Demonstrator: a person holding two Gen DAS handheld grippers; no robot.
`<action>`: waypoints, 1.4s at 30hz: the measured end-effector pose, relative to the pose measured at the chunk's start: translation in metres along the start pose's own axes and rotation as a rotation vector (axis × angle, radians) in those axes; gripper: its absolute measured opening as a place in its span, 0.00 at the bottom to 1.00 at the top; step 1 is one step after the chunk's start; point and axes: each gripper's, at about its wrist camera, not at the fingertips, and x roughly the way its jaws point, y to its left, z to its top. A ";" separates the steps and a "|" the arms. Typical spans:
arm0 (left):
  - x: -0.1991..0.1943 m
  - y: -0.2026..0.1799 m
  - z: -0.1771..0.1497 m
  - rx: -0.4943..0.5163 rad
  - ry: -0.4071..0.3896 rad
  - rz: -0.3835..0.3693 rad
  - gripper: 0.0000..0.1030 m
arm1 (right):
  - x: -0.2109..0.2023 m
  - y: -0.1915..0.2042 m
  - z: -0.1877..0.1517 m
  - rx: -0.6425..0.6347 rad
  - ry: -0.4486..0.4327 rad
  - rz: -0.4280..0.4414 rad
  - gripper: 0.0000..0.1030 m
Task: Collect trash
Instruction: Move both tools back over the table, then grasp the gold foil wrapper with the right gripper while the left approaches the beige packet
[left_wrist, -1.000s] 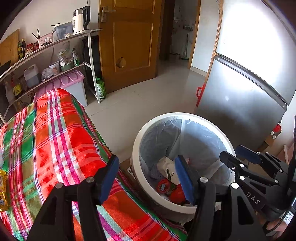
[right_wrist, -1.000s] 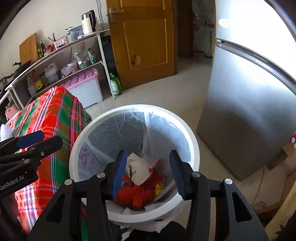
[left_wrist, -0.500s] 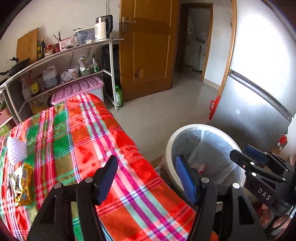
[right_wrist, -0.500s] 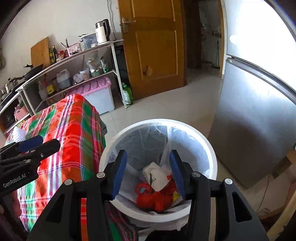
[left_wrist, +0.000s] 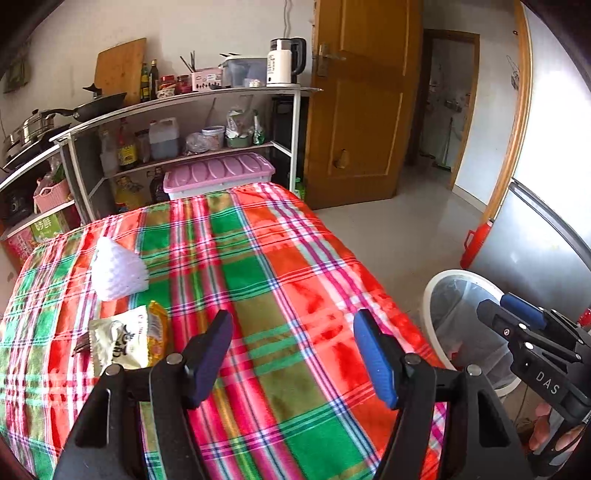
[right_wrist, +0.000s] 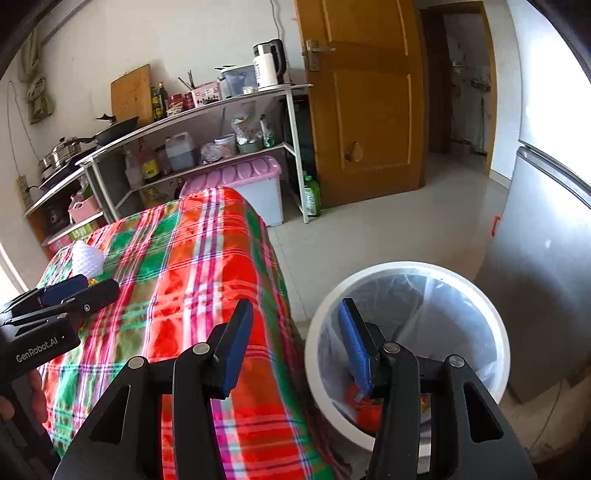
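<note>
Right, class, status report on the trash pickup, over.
Left gripper empty, fingers opening; right gripper open, empty. Snack wrapper, white foam net on tablecloth. Nothing in the way.

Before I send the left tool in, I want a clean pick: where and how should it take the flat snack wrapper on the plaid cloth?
Grip the snack wrapper at its crinkled yellow-orange end, which seems to lift slightly off the plaid cloth. It lies flat, so come from above and the near side, one pad on each long edge. The left tool is empty, its jaws opening.
</note>
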 end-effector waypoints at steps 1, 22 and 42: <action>-0.001 0.008 -0.001 -0.012 0.000 0.010 0.68 | 0.002 0.007 0.001 -0.010 0.001 0.011 0.48; -0.034 0.132 -0.024 -0.153 -0.018 0.198 0.68 | 0.029 0.129 0.009 -0.194 0.028 0.155 0.48; -0.037 0.219 -0.041 -0.239 0.016 0.286 0.69 | 0.072 0.227 -0.004 -0.298 0.138 0.286 0.48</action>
